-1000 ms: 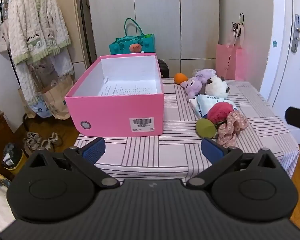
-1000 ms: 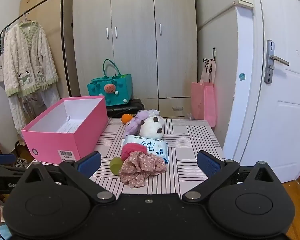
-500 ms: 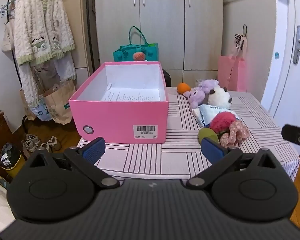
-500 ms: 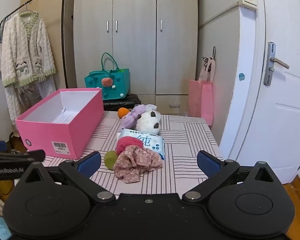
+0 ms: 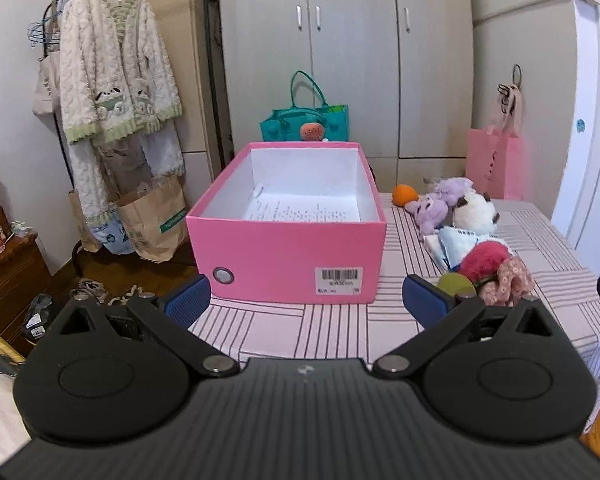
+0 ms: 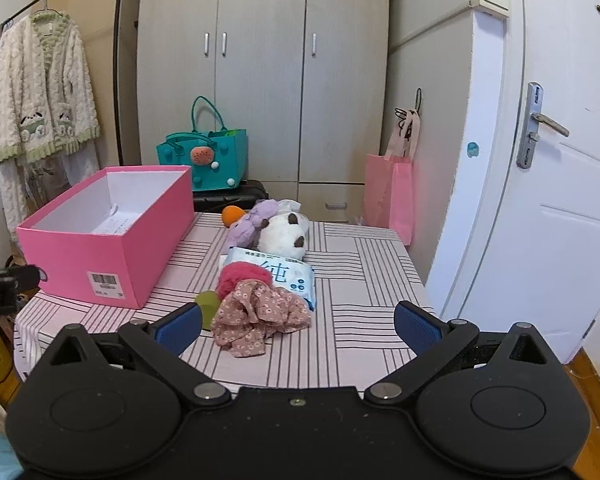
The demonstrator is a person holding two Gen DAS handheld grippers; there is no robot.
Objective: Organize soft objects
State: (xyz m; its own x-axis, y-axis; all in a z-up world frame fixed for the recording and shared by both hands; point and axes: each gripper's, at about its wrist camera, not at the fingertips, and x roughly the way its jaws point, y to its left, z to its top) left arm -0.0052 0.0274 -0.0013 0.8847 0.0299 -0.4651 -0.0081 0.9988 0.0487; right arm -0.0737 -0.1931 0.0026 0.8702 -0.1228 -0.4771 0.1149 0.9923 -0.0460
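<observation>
**Two open grippers face a table of soft toys and a pink box**

A table point(image 6: 364, 280) covered in a pale pink striped cloth holds an open pink box point(image 5: 288, 248) on its left side. Inside the box lies only a printed sheet of paper point(image 5: 300, 210).

To the right of the box, soft things sit in a loose cluster. Nearest the front is a floral fabric scrunchie point(image 6: 256, 316), touching a fluffy red pom-pom point(image 6: 242, 276) and a small green ball point(image 6: 208, 304). Behind them lies a blue and white tissue pack point(image 6: 284, 272). Farther back are a white plush toy point(image 6: 284, 234), a purple plush toy point(image 6: 252, 220) and an orange ball point(image 6: 233, 215).

The left gripper point(image 5: 306, 294) hovers before the box, jaws spread wide and holding nothing. The right gripper point(image 6: 298, 322) hovers near the scrunchie, jaws likewise wide apart and empty.
</observation>
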